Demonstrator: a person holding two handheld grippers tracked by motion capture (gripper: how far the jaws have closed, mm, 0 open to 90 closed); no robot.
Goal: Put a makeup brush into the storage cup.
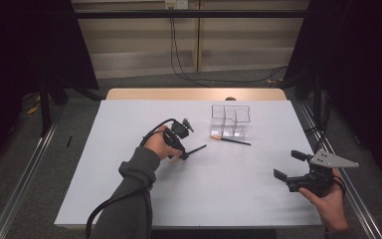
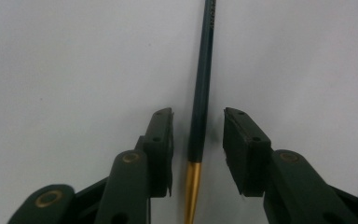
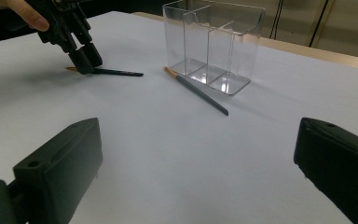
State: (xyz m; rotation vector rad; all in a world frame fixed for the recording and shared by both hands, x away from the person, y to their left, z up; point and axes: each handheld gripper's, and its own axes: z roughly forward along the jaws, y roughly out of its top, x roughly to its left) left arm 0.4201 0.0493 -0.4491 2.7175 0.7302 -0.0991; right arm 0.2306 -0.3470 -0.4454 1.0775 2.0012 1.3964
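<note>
Pencil [image 2: 201, 93] lies between the left hand-held gripper's [image 2: 198, 140] open jaws.

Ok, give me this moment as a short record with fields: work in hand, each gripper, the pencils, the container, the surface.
work in hand: picking a pencil up off the table
left gripper: open, jaws down either side of the near pencil, not yet closed on it
near pencil: dark shaft, gold end, lying flat between the jaws
right gripper: open, held apart near the table's right edge, holding nothing
second pencil: flat on the table just in front of the container
clear container: upright, compartments look empty
table: white sheet
</note>
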